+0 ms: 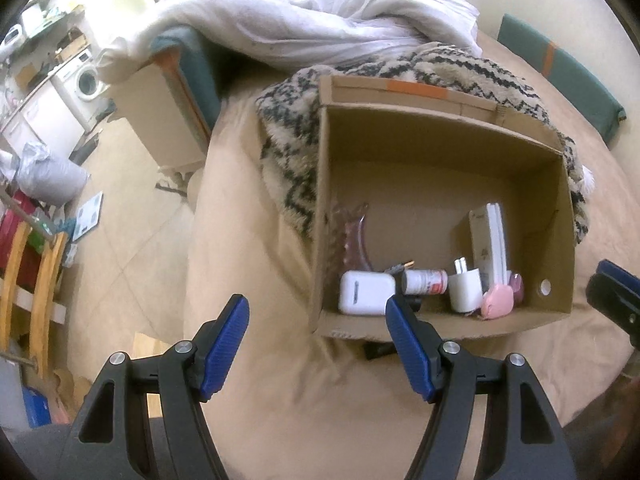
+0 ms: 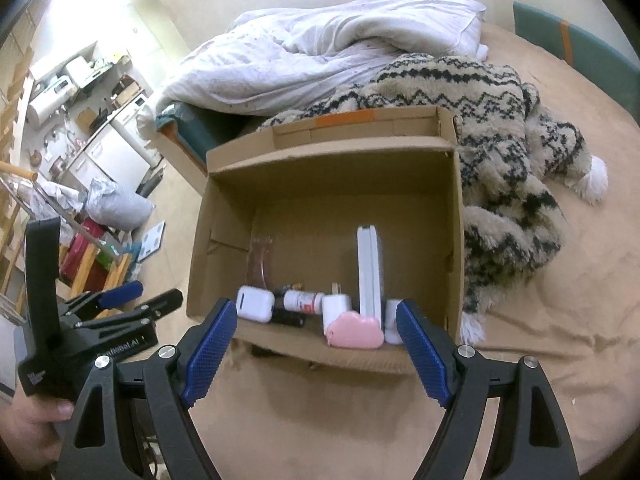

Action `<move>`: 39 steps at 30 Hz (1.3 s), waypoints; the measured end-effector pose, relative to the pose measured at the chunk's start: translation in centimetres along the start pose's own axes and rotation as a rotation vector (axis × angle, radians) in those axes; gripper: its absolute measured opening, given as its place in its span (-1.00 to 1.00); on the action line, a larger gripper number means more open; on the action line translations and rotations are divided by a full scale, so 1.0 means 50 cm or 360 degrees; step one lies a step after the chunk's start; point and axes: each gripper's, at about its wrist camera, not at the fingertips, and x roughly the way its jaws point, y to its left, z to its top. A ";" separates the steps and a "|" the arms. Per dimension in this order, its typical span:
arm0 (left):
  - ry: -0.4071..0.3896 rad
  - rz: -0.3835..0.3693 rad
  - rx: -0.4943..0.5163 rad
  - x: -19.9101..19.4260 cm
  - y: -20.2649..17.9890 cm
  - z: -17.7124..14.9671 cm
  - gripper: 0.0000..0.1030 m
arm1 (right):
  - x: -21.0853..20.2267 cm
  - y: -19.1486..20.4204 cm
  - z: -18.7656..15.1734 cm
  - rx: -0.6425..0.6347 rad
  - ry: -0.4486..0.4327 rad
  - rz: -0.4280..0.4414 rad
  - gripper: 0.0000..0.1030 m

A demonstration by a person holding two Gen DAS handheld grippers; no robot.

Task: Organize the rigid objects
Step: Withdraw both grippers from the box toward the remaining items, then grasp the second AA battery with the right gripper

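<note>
An open cardboard box [image 1: 400,140] [image 2: 456,216] sits on a beige bed. Along its near wall lie a white earbud case [image 1: 366,293] [image 2: 255,303], a small white bottle with a red label [image 1: 425,281] [image 2: 303,300], a white plug adapter [image 1: 464,290] [image 2: 336,307], a pink cloud-shaped item [image 1: 498,302] [image 2: 354,332], a tall white flat box standing upright [image 1: 490,240] [image 2: 369,272] and a pink clear curved piece [image 1: 356,240] [image 2: 260,258]. My left gripper [image 1: 318,346] [image 2: 140,296] is open and empty, in front of the box's near left corner. My right gripper [image 2: 316,350] is open and empty, just before the near wall.
A patterned fluffy blanket [image 2: 512,152] [image 1: 288,152] lies behind and beside the box. A white duvet [image 2: 320,48] [image 1: 304,16] is bunched at the far side. The bed's left edge [image 1: 192,240] drops to a tiled floor with clutter and a wooden rack [image 1: 36,292].
</note>
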 end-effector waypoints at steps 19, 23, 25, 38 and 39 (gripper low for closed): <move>0.0026 0.0026 -0.0323 -0.001 0.078 -0.003 0.32 | 0.172 -0.025 -0.163 0.0204 0.0427 -0.0288 0.68; 0.0036 -0.0007 -0.0350 -0.004 0.086 0.001 0.32 | 0.232 0.007 -0.165 0.0062 0.0412 -0.0276 0.68; 0.0044 -0.0023 -0.0373 -0.004 0.092 0.001 0.32 | 0.257 0.024 -0.157 -0.0081 0.0394 -0.0312 0.68; 0.0026 -0.0094 -0.0369 -0.018 0.083 0.007 0.32 | 0.339 0.042 -0.125 -0.0473 0.0474 -0.0169 0.25; 0.0029 -0.0102 -0.0364 -0.018 0.080 0.007 0.32 | 0.341 0.044 -0.128 -0.0505 0.0479 -0.0177 0.24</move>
